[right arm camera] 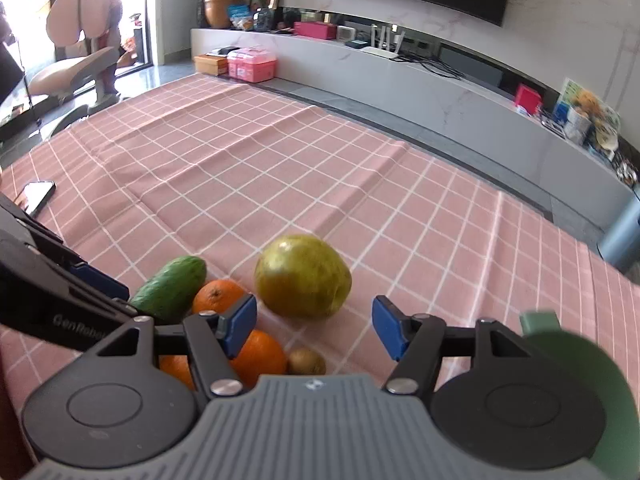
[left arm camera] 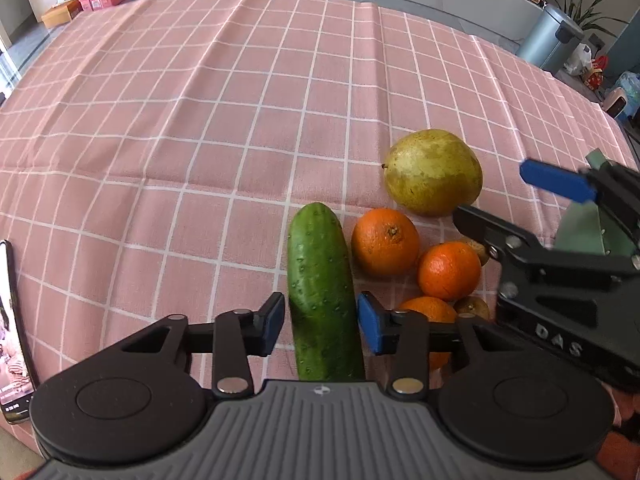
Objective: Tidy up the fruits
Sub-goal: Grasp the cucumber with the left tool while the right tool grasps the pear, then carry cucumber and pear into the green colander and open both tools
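A green cucumber (left arm camera: 320, 288) lies on the pink checked cloth (left arm camera: 200, 120), and my left gripper (left arm camera: 320, 326) stands open around its near end, a small gap at each pad. To its right lie three oranges (left arm camera: 385, 242), a yellow-green pear (left arm camera: 433, 171) and two small brown kiwis (left arm camera: 473, 307). My right gripper (right arm camera: 314, 328) is open and empty, just short of the pear (right arm camera: 303, 276), with an orange (right arm camera: 260, 356) and a kiwi (right arm camera: 307, 362) under it. It also shows in the left wrist view (left arm camera: 504, 196). The cucumber (right arm camera: 170, 292) shows at the left.
A phone (left arm camera: 12, 332) lies at the cloth's left edge. A green object (right arm camera: 580, 380) sits beside my right gripper's right side. Pink boxes (right arm camera: 251, 64) and a cabinet stand beyond the table's far edge. A blue-grey bin (left arm camera: 552, 38) stands at the far right.
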### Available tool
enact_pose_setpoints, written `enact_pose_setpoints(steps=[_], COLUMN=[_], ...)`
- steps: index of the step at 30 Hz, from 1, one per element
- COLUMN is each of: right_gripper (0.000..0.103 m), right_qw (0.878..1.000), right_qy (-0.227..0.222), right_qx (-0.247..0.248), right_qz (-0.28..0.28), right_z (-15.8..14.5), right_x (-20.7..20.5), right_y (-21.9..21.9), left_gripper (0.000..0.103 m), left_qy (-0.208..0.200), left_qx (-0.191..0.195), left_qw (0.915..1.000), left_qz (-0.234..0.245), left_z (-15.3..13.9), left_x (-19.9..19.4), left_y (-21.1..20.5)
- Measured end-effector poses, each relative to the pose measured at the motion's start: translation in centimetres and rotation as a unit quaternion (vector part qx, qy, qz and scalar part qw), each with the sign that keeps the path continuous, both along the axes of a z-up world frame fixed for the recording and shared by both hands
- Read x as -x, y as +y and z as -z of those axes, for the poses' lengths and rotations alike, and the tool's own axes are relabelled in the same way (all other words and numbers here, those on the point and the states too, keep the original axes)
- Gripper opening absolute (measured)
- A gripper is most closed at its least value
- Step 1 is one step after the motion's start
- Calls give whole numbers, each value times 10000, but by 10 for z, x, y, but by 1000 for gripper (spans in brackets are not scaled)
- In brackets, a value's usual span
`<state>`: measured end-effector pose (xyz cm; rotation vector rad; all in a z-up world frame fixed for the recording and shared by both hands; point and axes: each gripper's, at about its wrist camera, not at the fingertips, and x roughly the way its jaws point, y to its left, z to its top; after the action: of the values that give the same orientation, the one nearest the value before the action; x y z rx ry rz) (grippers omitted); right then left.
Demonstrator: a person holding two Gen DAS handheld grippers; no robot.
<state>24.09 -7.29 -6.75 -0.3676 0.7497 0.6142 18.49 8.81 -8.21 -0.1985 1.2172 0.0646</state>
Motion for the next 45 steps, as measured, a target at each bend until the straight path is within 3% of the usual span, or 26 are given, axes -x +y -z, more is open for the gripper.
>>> enact_pose_setpoints(steps=[12, 19, 21, 24, 35, 41, 45], right_gripper=[75, 74, 67, 67, 66, 66, 66], right_qw=[9994, 9980, 9978, 9981, 9995, 9989, 9978], right_qy=[325, 606, 642, 608, 142, -66, -176], right_qx=[-61, -182, -134, -78, -197, -375, -528], right_qz=[-113, -1, 30, 41, 218, 276, 352], right_z=[18, 28, 29, 28, 1, -26, -43], right_x=[-34, -42, -42, -39, -5, 27, 48], right_y=[18, 27, 29, 30, 12, -9, -24], left_gripper=[43, 42, 42, 42, 41, 41, 41], left_qy=[138, 106, 98, 43, -600, -1077, -1359], left_qx=[70, 107, 70, 19, 1, 286, 264], left_qw=[9998, 9997, 9997, 9998, 9981, 9938, 9904], left_qz=[-152, -213, -206, -172, -130, 19, 58], left_z=[3, 5, 5, 5, -10, -32, -50], left_x=[-9, -8, -8, -6, 21, 41, 54], left_y=[3, 4, 2, 0, 0, -2, -7])
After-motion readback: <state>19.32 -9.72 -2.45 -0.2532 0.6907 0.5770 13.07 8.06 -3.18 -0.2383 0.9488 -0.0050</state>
